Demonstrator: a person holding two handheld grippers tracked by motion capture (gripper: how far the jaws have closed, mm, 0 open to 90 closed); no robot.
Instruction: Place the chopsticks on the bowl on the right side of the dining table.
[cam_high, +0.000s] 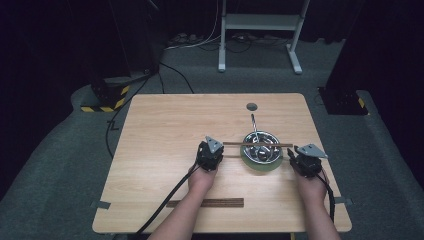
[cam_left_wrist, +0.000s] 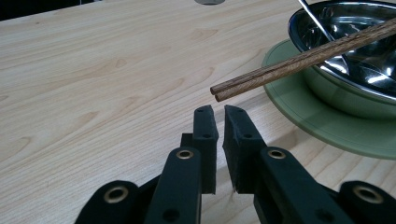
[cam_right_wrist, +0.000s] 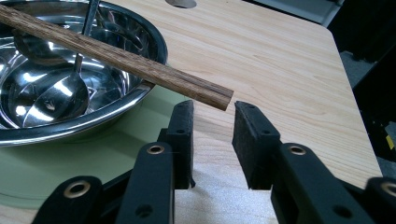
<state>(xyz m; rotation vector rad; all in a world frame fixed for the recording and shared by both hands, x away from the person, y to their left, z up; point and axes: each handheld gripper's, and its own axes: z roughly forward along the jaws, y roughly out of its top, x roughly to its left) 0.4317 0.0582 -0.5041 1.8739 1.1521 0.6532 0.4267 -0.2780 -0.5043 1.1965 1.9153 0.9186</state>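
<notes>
High view: the chopsticks (cam_high: 257, 144) lie across the rim of the steel bowl (cam_high: 260, 146) on its green plate (cam_high: 260, 165), long axis running left to right over the table (cam_high: 165, 130), an end toward each of my hands. They look light, stiff and smooth, so they may roll; I'd pinch them near the overhanging ends. My left gripper (cam_left_wrist: 218, 114) has its fingers nearly closed on nothing, my right gripper (cam_right_wrist: 212, 112) stands narrowly parted at the tip.

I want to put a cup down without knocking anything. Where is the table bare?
Bare: the light wooden table's left half and far edge. Crowded: around the steel bowl on its green plate, with brown chopsticks across it.
</notes>
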